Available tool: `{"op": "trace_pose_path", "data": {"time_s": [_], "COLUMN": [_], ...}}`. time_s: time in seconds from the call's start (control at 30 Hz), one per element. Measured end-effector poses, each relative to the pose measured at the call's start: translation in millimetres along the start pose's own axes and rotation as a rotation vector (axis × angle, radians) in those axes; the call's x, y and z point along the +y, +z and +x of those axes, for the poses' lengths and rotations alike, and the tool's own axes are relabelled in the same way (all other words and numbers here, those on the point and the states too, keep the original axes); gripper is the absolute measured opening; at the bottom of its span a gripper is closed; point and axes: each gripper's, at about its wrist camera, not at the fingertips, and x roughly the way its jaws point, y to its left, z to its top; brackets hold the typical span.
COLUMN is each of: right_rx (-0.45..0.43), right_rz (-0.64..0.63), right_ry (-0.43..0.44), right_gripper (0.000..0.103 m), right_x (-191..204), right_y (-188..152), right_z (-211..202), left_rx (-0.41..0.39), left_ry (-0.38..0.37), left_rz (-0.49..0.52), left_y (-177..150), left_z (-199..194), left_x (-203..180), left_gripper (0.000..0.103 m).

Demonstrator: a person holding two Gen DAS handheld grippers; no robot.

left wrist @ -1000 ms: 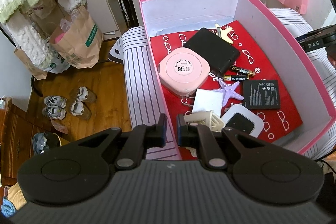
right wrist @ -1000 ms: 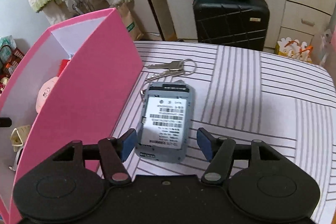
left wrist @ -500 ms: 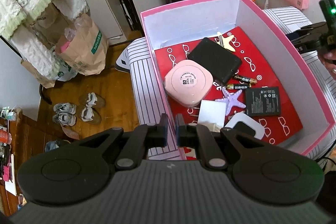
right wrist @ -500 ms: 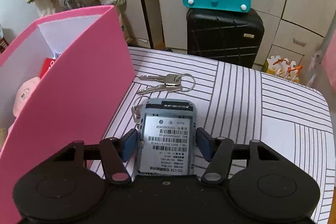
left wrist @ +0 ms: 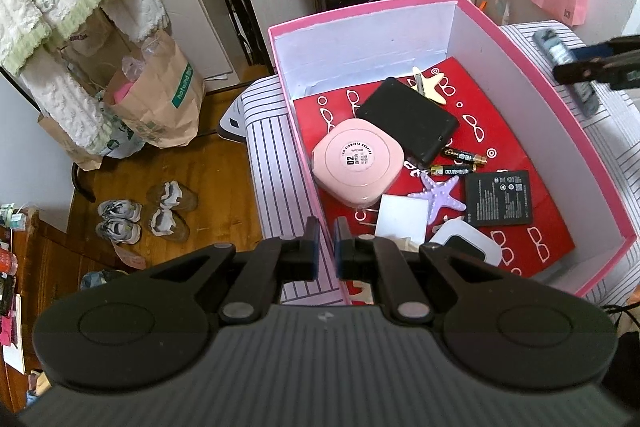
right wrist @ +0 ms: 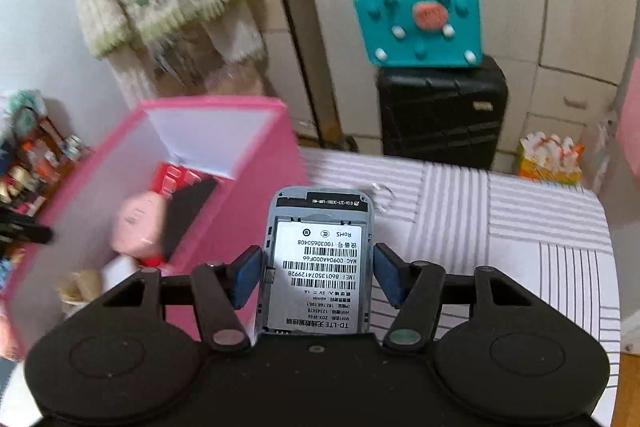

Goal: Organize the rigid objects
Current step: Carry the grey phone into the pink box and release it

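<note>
The pink box [left wrist: 360, 15] stands on the striped table, and my left gripper [left wrist: 327, 247] is shut on its near left wall. Inside lie a pink rounded case [left wrist: 358, 163], a black case [left wrist: 408, 125], two small batteries [left wrist: 460, 163], a flat black battery [left wrist: 498, 197], two starfish clips and a white device [left wrist: 464, 243]. My right gripper [right wrist: 318, 271] is shut on a grey pocket router [right wrist: 320, 227], label side up, held in the air beside the box's right wall [right wrist: 240, 211]. The left wrist view shows that gripper [left wrist: 592, 67] at the far right edge.
A key ring [right wrist: 380, 195] lies on the striped table [right wrist: 520, 227] just beyond the router. A black suitcase [right wrist: 440, 107] with a teal bag [right wrist: 420, 23] on top stands behind the table. Shoes [left wrist: 152, 215] and paper bags sit on the wooden floor to the left.
My right gripper closed on the grey router and lifted it off the table, up to about the height of the box's rim. The left gripper stayed on the box wall.
</note>
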Motion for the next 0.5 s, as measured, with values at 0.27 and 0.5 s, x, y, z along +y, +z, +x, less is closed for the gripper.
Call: {"op": "trace_pose_path", "data": {"time_s": [0.27, 0.5], "right_rx": [-0.023, 0.067], "right_rz": [-0.068, -0.141], "right_ry": [0.164, 0.261], "right_gripper": [0.065, 0.065], "right_x": [48, 97], "right_y": [31, 44], "right_z": [-23, 10], "left_rx": [-0.014, -0.023], "left_ry": [-0.007, -0.022], "left_rz": [-0.015, -0.032], "left_y": [-1, -2], "left_z": [2, 2], "left_x": [1, 5], "left_gripper": [0.007, 0.007]}}
